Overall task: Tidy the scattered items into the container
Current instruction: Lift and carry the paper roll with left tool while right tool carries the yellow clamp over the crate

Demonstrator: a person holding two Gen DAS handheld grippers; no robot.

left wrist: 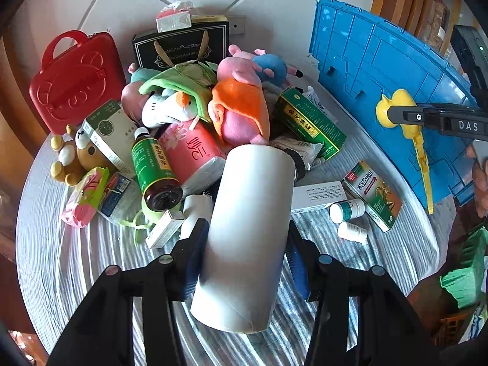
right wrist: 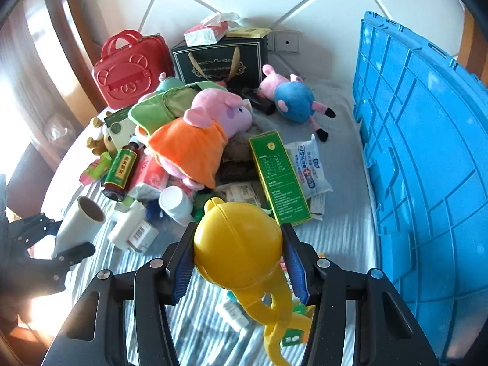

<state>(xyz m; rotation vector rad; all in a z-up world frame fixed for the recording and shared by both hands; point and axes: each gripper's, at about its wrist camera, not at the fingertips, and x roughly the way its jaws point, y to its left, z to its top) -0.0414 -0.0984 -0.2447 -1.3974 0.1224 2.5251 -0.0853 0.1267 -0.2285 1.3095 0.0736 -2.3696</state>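
Note:
My left gripper (left wrist: 247,225) is shut on a white paper roll (left wrist: 253,183) and holds it above the striped cloth. The same roll (right wrist: 82,219), with its brown core showing, appears at the left of the right wrist view, in the left gripper (right wrist: 65,238). My right gripper (right wrist: 238,228) is shut on a yellow duck-shaped plastic toy (right wrist: 238,253) whose long handle hangs below the fingers. In the left wrist view the right gripper (left wrist: 393,114) holds the yellow toy (left wrist: 396,100) in front of the blue crate (left wrist: 381,61). The blue crate (right wrist: 427,152) stands at the right.
A pile covers the striped cloth (left wrist: 76,259): plush pig in orange (right wrist: 189,146), blue plush pig (right wrist: 292,97), green medicine box (right wrist: 277,177), brown syrup bottle (left wrist: 155,170), small white bottles (left wrist: 347,210), wipes pack (right wrist: 308,164). A red case (left wrist: 73,82) and black gift bag (left wrist: 183,48) stand behind.

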